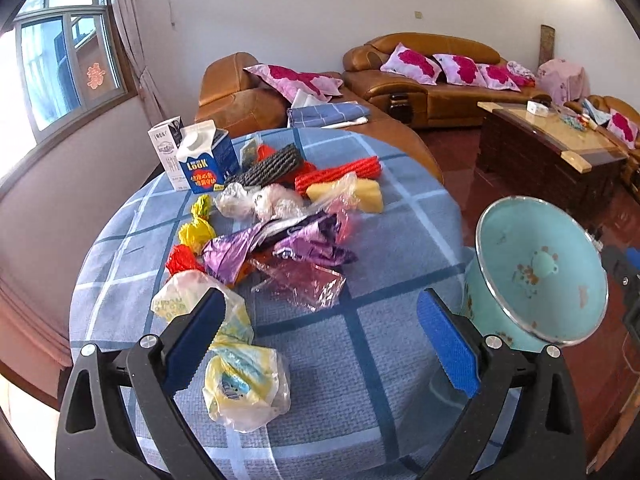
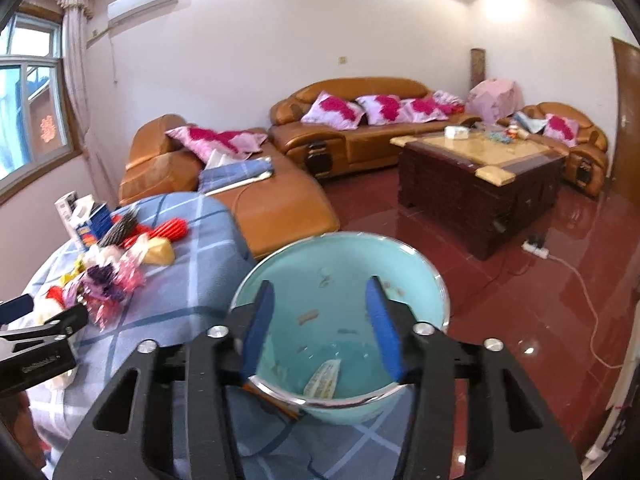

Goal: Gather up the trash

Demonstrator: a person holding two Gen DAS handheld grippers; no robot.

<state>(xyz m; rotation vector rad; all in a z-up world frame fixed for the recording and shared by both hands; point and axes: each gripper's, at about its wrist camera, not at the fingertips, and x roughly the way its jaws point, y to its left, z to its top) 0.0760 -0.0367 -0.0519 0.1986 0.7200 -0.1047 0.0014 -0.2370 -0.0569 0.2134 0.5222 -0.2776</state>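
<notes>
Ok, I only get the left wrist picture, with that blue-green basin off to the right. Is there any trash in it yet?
Observer: Yes. The right wrist view looks down into the basin, and one pale wrapper lies at its bottom.
Operator: And the other tool? I can't see it.
Observer: The right tool hangs over the basin's near side, jaws apart, with nothing between them.
Operator: Anything in the room that I'm missing?
Observer: What looks like a brown door stands at the far right, past the small sofa.
</notes>
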